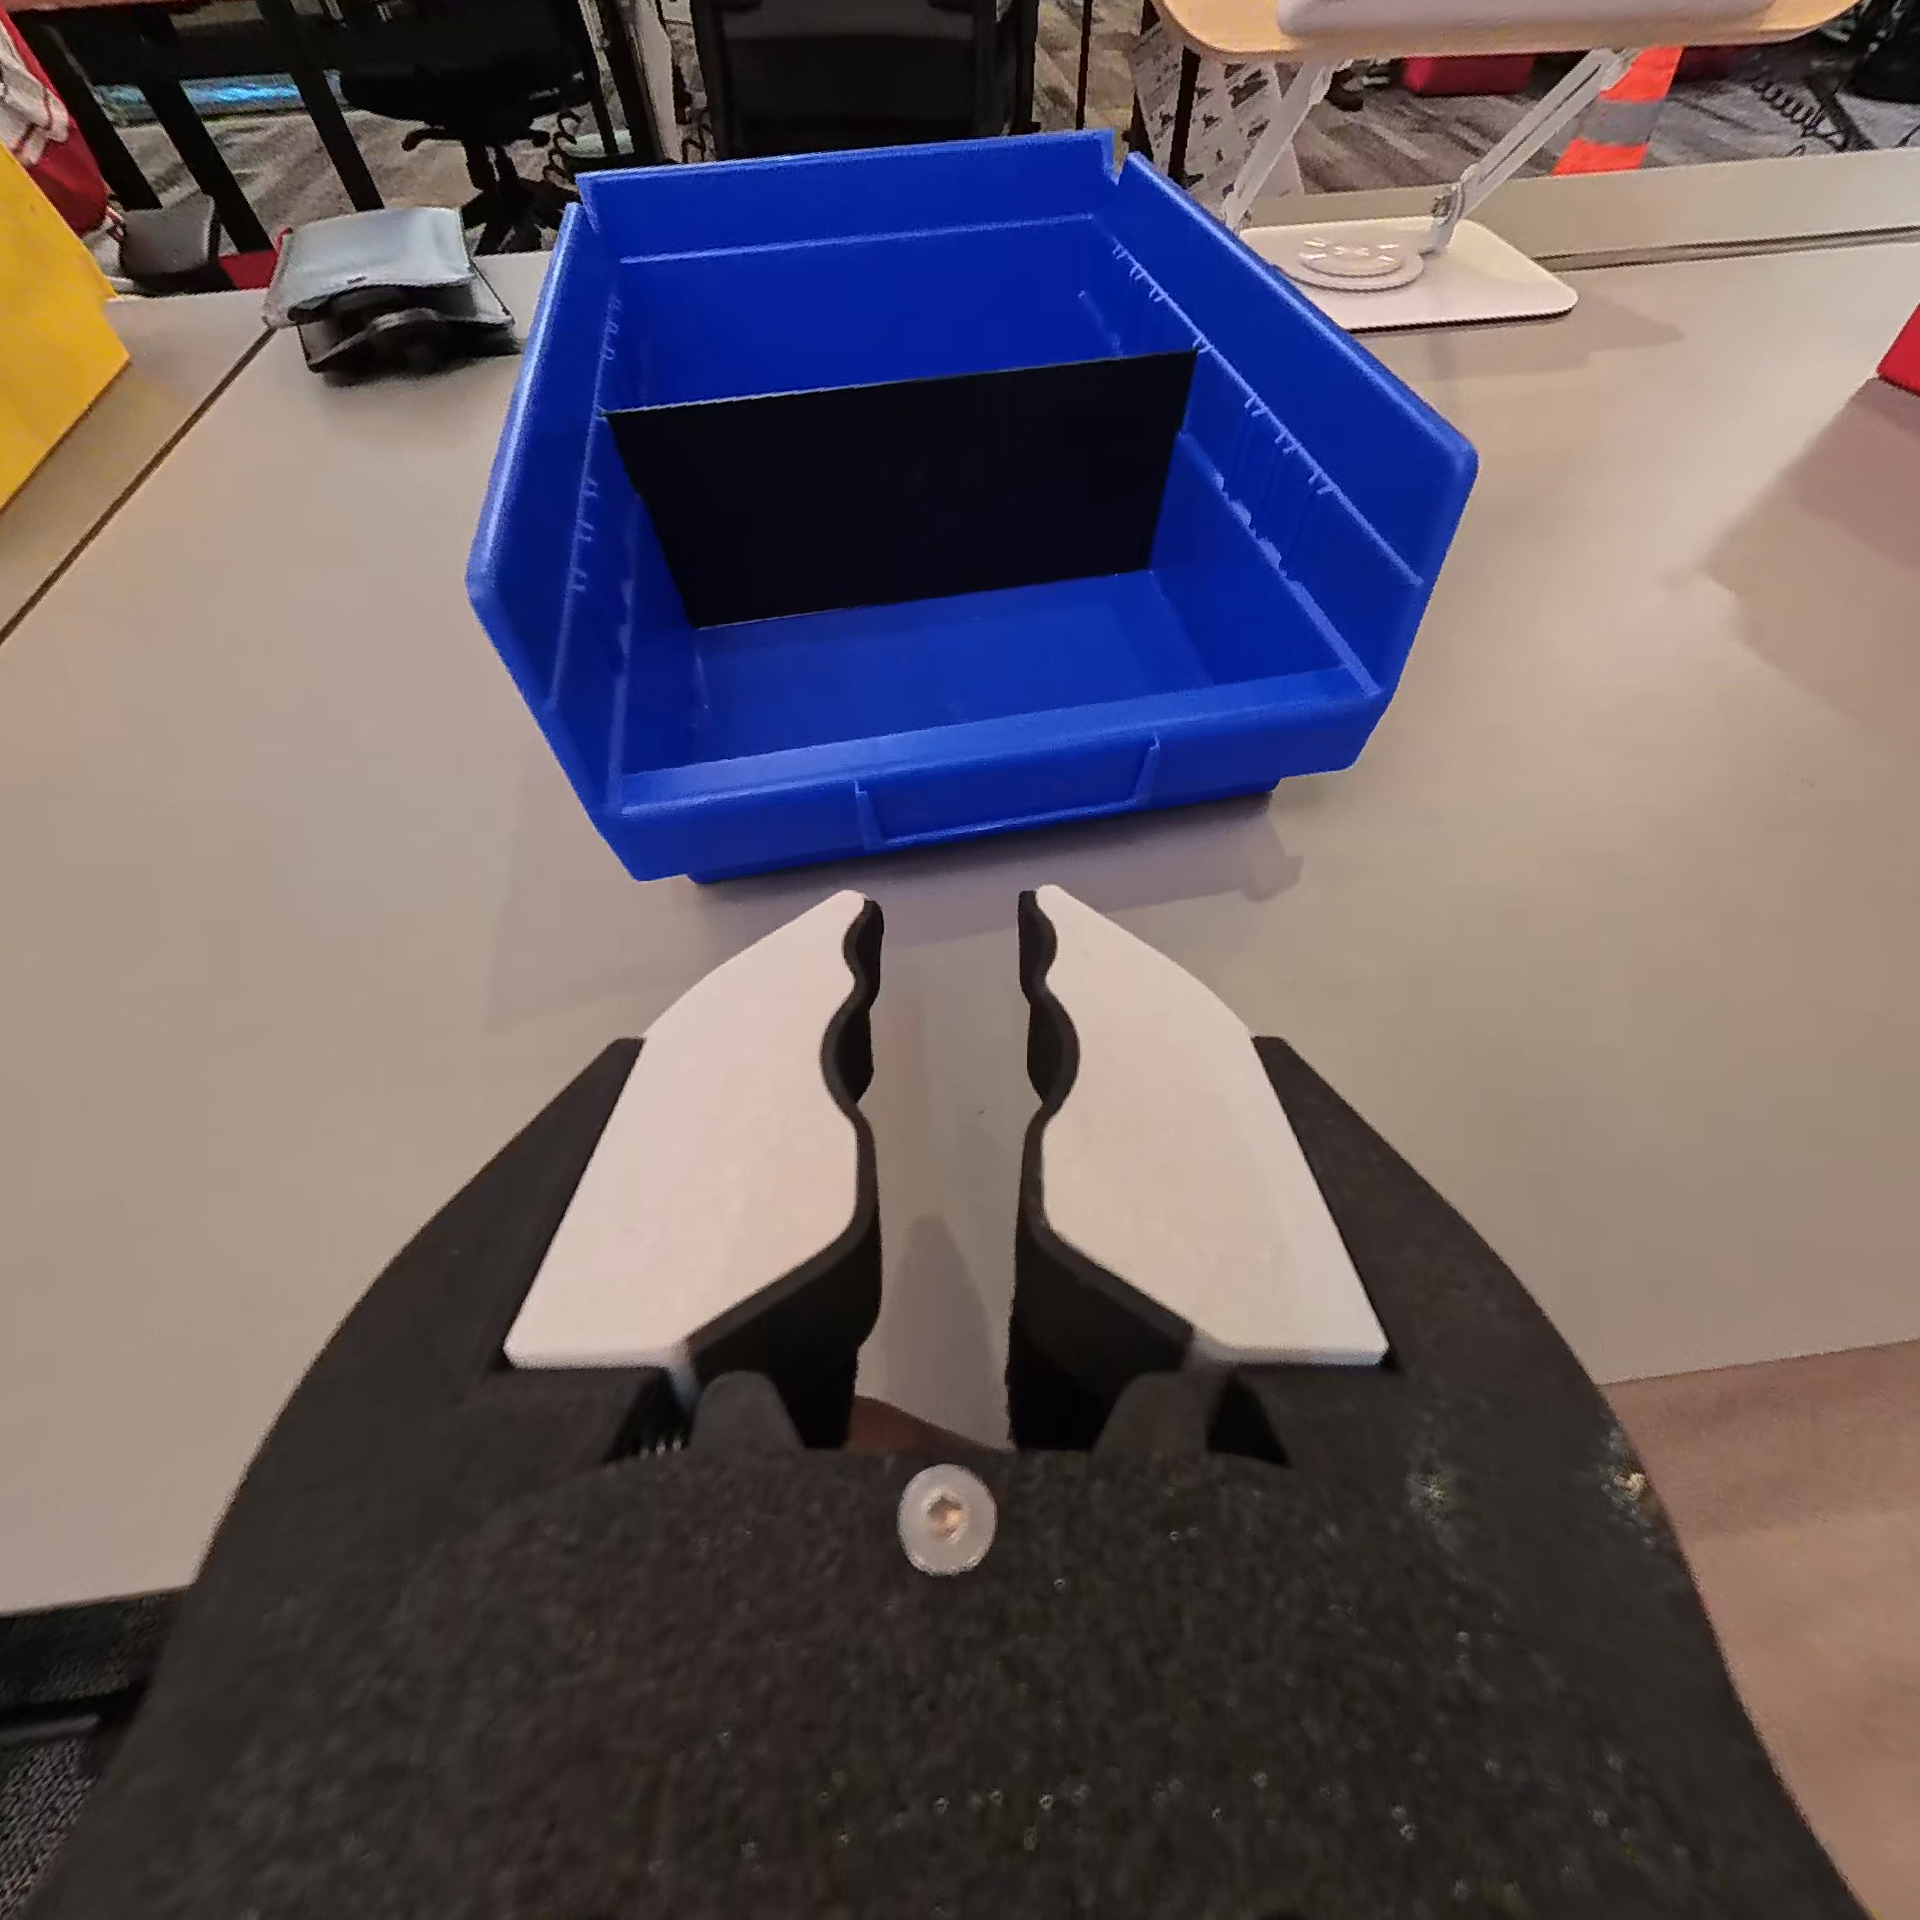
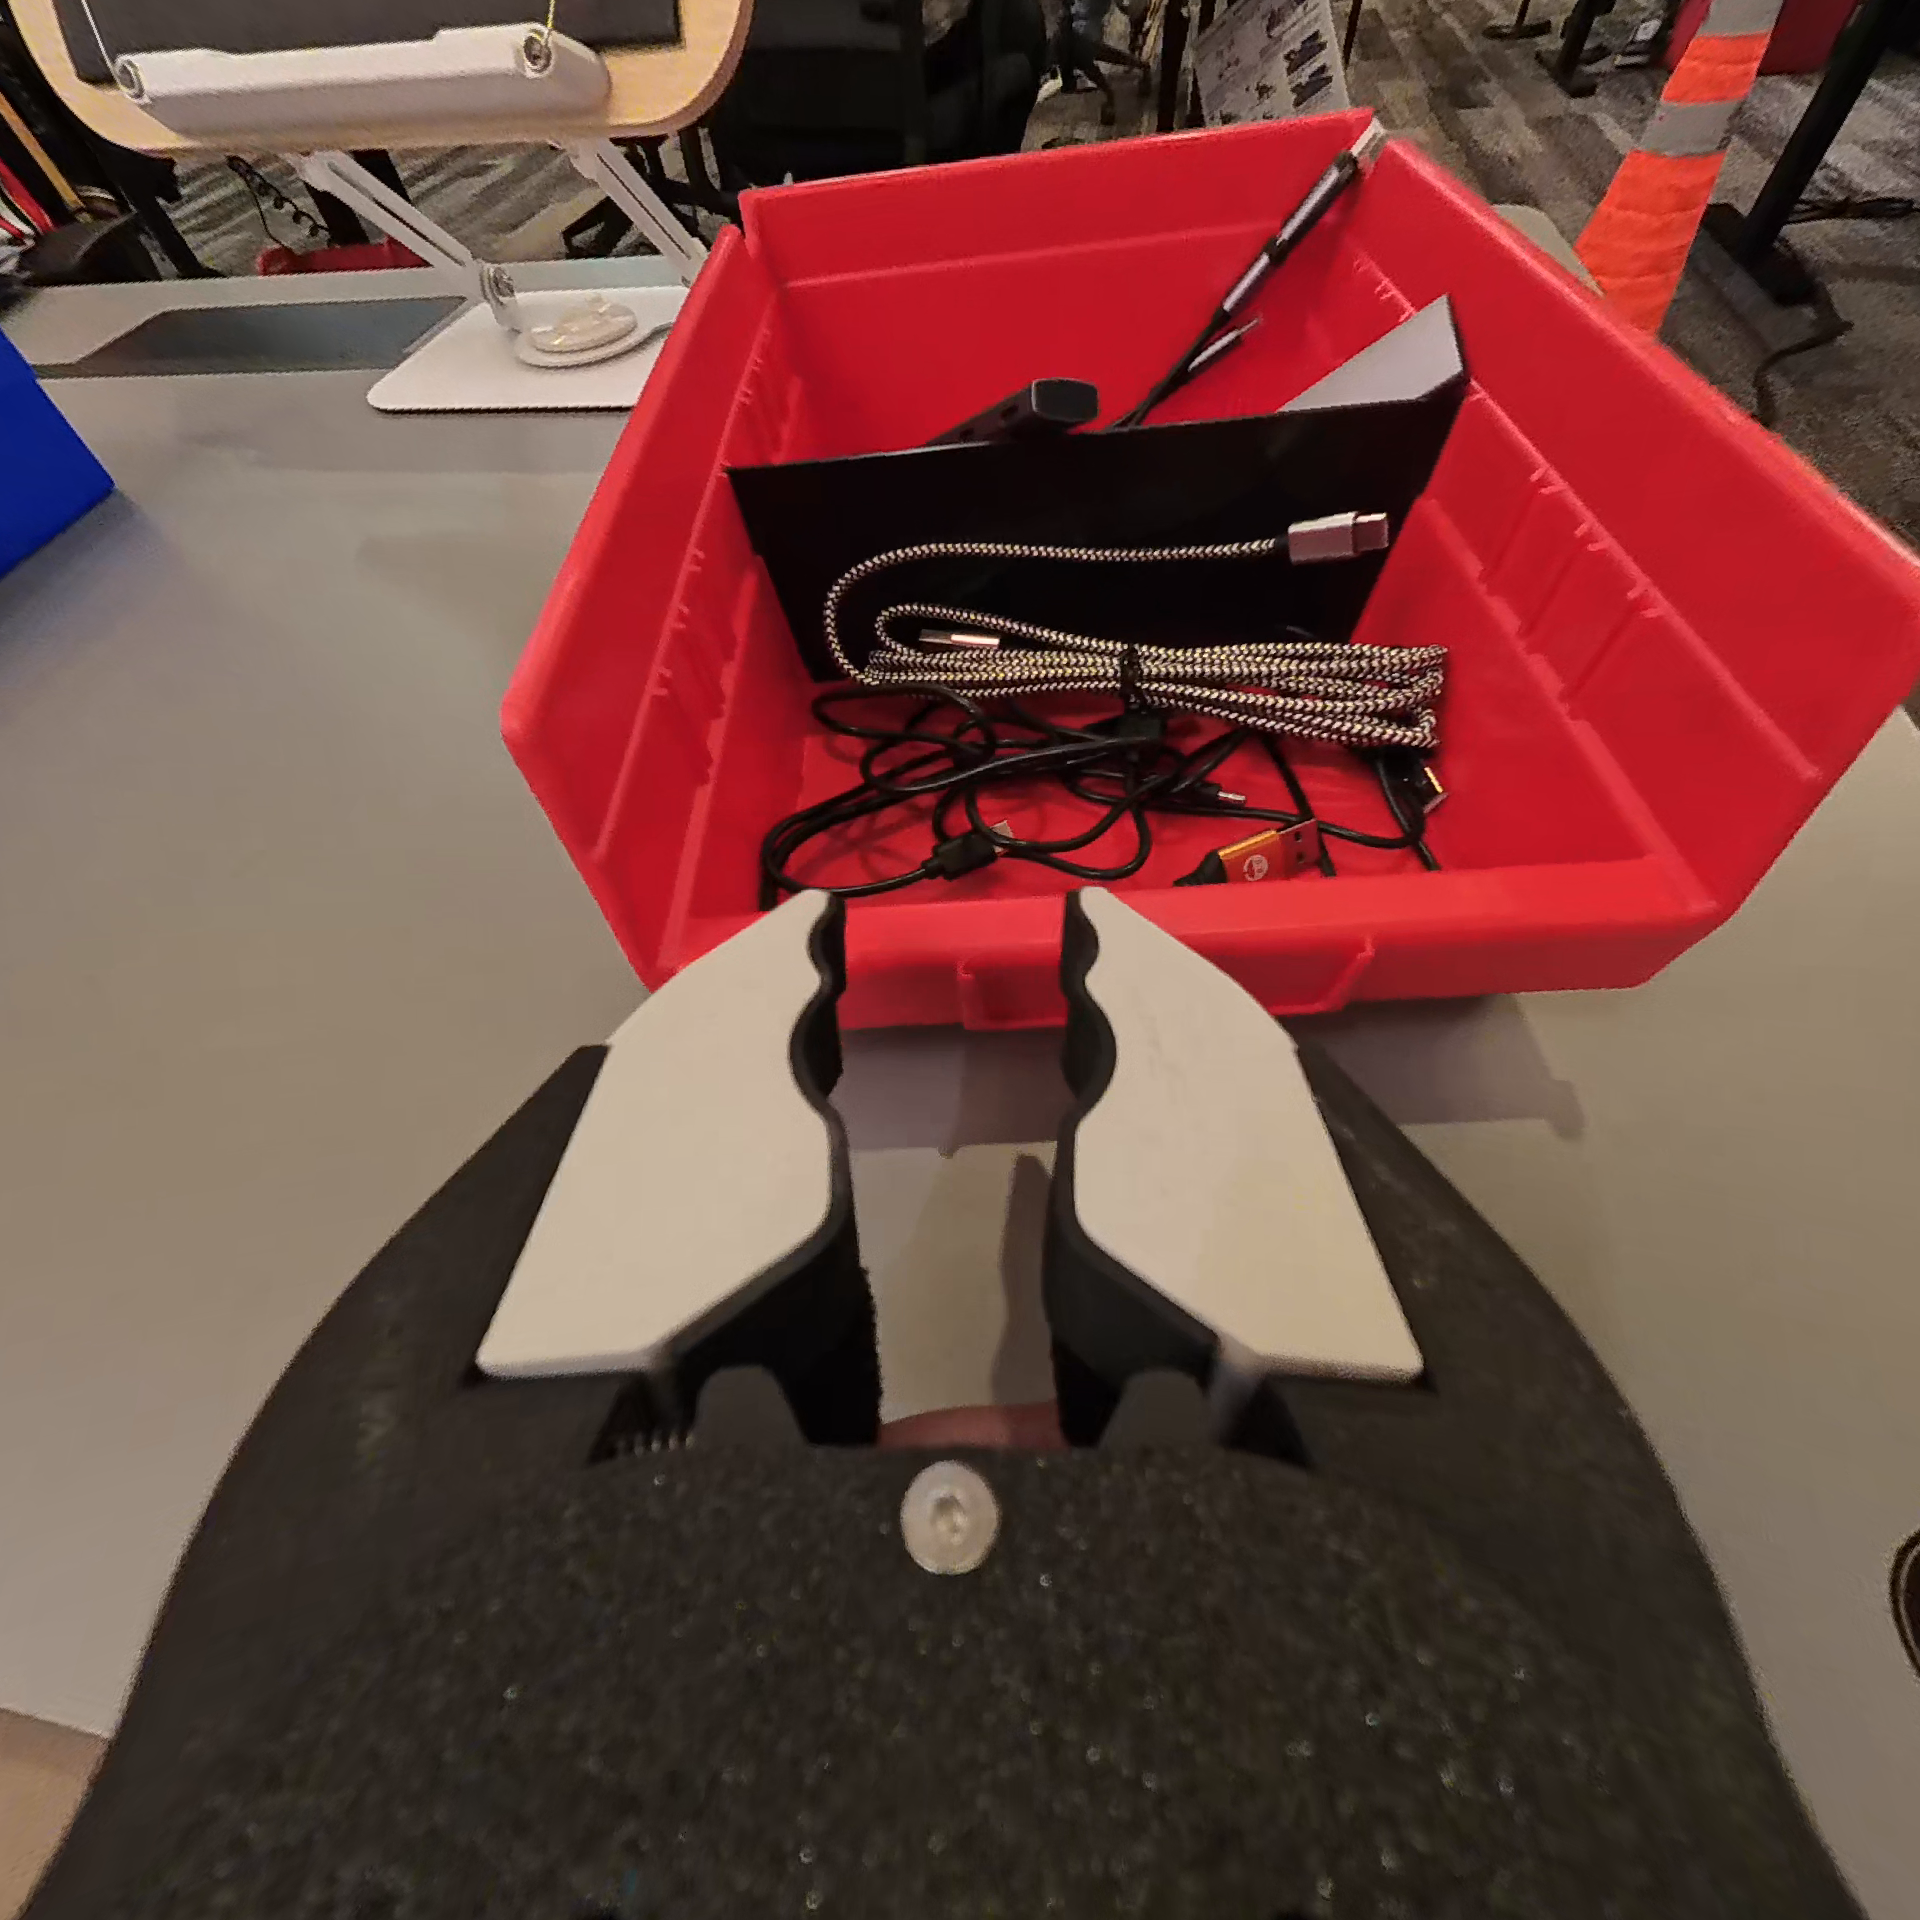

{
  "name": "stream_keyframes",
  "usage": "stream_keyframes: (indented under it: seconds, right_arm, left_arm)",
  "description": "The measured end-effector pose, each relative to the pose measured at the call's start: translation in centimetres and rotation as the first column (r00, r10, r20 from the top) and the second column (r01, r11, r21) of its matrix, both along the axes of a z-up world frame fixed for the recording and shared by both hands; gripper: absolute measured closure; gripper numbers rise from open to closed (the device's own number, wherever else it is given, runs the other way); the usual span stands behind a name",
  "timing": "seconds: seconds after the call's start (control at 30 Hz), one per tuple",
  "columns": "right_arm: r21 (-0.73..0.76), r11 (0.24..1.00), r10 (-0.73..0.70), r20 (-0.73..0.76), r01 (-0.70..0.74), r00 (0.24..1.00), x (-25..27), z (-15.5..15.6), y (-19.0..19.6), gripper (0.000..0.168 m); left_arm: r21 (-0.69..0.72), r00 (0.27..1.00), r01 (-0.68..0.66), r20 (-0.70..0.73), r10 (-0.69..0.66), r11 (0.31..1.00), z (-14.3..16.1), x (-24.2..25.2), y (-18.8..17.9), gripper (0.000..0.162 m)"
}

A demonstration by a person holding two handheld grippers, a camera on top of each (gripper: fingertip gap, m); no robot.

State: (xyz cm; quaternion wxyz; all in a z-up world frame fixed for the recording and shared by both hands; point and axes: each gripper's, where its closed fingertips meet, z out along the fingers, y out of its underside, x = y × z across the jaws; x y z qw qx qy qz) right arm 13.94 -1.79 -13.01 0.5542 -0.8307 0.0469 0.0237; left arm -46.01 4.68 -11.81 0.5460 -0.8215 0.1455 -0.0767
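In the left wrist view a blue bin (image 1: pixel 1382 488) stands on the grey table (image 1: pixel 260 831), split by a black divider (image 1: pixel 904 488); its near compartment holds nothing. My left gripper (image 1: pixel 951 914) is open and empty, just short of the bin's front wall. In the right wrist view a red bin (image 2: pixel 1621 623) with a black divider (image 2: pixel 790 520) holds a bundled braided cable (image 2: pixel 1247 686), thin black cables (image 2: pixel 935 790) and an orange plug (image 2: pixel 1268 854) in front, more cables behind. My right gripper (image 2: pixel 951 920) is open and empty at the red bin's front rim.
A white stand base (image 1: pixel 1455 275) sits behind the blue bin, a dark pouch (image 1: pixel 384 291) at the far left, and a yellow object (image 1: pixel 42 343) at the left edge. An orange cone (image 2: pixel 1683 156) stands on the floor beyond the red bin. The blue bin's corner (image 2: pixel 42 447) shows at left. Left tips to right tips: about 60 centimetres.
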Motion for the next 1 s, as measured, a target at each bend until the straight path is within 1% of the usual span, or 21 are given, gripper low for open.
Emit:
stream_keyframes:
  seconds: [0.13, 0.17, 0.2, 0.23, 0.27, 0.33, 0.37, 0.4, 0.47, 0.5, 0.53, 0.6, 0.63, 0.7, 0.73, 0.8, 0.83, 0.87, 0.93, 0.97, 1.0]
  right_arm:
    - [0.023, 1.0, 0.001, -0.012, -0.001, 1.0, 0.0, 0.5, -0.3, 0.129]
    - [0.044, 0.998, 0.036, -0.018, -0.035, 0.999, -0.6, 1.0, -0.3, 0.128]
    - [0.097, 0.987, 0.128, -0.03, -0.124, 0.991, -2.2, 2.1, -0.3, 0.128]
    - [0.18, 0.956, 0.239, -0.026, -0.231, 0.971, -4.3, 3.6, -0.4, 0.125]
    - [0.236, 0.924, 0.311, -0.009, -0.3, 0.95, -6.1, 4.7, -0.6, 0.121]
    - [0.186, 0.902, 0.395, 0.003, -0.389, 0.919, -9.2, 4.3, -0.3, 0.117]
    - [0.123, 0.914, 0.386, 0.022, -0.386, 0.922, -9.9, 3.3, 0.3, 0.11]
    - [0.092, 0.93, 0.353, 0.061, -0.357, 0.934, -10.0, 2.9, 1.1, 0.114]
    - [0.058, 0.962, 0.258, 0.135, -0.267, 0.957, -9.4, 2.8, 2.8, 0.13]
    - [0.058, 0.973, 0.214, 0.147, -0.225, 0.966, -9.1, 3.1, 3.5, 0.129]
    - [0.076, 0.982, 0.162, 0.148, -0.174, 0.976, -8.8, 3.6, 4.1, 0.116]
    - [0.148, 0.972, 0.158, 0.156, -0.181, 0.975, -9.6, 5.2, 4.1, 0.117]
    - [0.175, 0.976, 0.095, 0.181, -0.128, 0.979, -9.0, 5.8, 4.0, 0.118]
    - [0.174, 0.984, 0.011, 0.18, -0.043, 0.984, -8.0, 5.6, 4.1, 0.116]
    - [0.133, 0.99, 0.033, 0.142, -0.052, 0.989, -8.4, 4.7, 4.5, 0.112]
    - [0.057, 0.982, 0.182, -0.002, -0.181, 0.983, -11.2, 2.8, 5.0, 0.105]
    - [0.08, 0.971, 0.23, -0.041, -0.226, 0.972, -12.5, 2.9, 5.0, 0.09]
    - [0.082, 0.962, 0.263, -0.032, -0.26, 0.964, -13.4, 3.0, 4.8, 0.086]
    - [0.083, 0.938, 0.336, 0.013, -0.336, 0.942, -14.8, 3.0, 4.0, 0.097]
    - [0.103, 0.921, 0.375, 0.016, -0.375, 0.927, -15.4, 3.3, 3.5, 0.106]
    - [0.132, 0.907, 0.401, 0.019, -0.399, 0.916, -15.8, 3.8, 2.9, 0.109]
  left_arm:
    - [-0.01, 1.0, 0.006, 0.009, -0.006, 1.0, -0.1, 0.1, -0.1, 0.137]
    - [-0.011, 1.0, 0.007, 0.011, -0.007, 1.0, -0.1, 0.2, -0.2, 0.137]
    - [-0.01, 1.0, 0.008, 0.011, -0.008, 1.0, -0.1, 0.2, -0.2, 0.137]
    - [-0.007, 1.0, 0.008, 0.009, -0.008, 1.0, 0.0, 0.2, -0.3, 0.137]
    - [-0.003, 1.0, 0.009, 0.006, -0.009, 1.0, 0.1, 0.3, -0.3, 0.137]
    - [0.001, 1.0, 0.01, -0.002, -0.01, 1.0, 0.1, 0.4, -0.3, 0.137]
    - [-0.002, 1.0, 0.009, -0.006, -0.009, 1.0, 0.0, 0.4, -0.3, 0.137]
    - [-0.005, 1.0, 0.011, -0.009, -0.011, 1.0, -0.1, 0.6, -0.3, 0.137]
    - [-0.003, 1.0, 0.028, -0.01, -0.028, 1.0, -0.1, 1.1, -0.3, 0.137]
    - [-0.001, 0.999, 0.035, -0.013, -0.035, 0.999, -0.1, 1.3, -0.3, 0.137]
    - [0.001, 0.999, 0.041, -0.02, -0.041, 0.999, -0.1, 1.5, -0.4, 0.137]
    - [0.006, 0.997, 0.049, -0.056, -0.048, 0.999, -0.3, 1.8, -0.6, 0.137]
    - [0.012, 0.995, 0.051, -0.083, -0.05, 0.999, -0.4, 1.9, -0.6, 0.137]
    - [0.023, 0.99, 0.061, -0.127, -0.058, 0.998, -0.5, 2.4, -0.8, 0.136]
    - [0.028, 0.989, 0.07, -0.131, -0.066, 0.997, -0.5, 2.9, -0.9, 0.136]
    - [0.026, 0.991, 0.092, -0.103, -0.089, 0.995, 0.0, 4.8, -1.4, 0.136]
    - [0.02, 0.989, 0.118, -0.087, -0.116, 0.993, 0.4, 6.6, -1.9, 0.135]
    - [0.02, 0.983, 0.17, -0.076, -0.168, 0.985, 0.9, 9.2, -2.8, 0.132]
    - [0.025, 0.951, 0.304, -0.063, -0.302, 0.952, 1.8, 15.3, -4.8, 0.129]
    - [0.018, 0.924, 0.381, -0.038, -0.38, 0.924, 2.2, 18.7, -5.8, 0.129]
    - [0.002, 0.895, 0.446, -0.003, -0.446, 0.895, 2.4, 22.0, -6.7, 0.128]
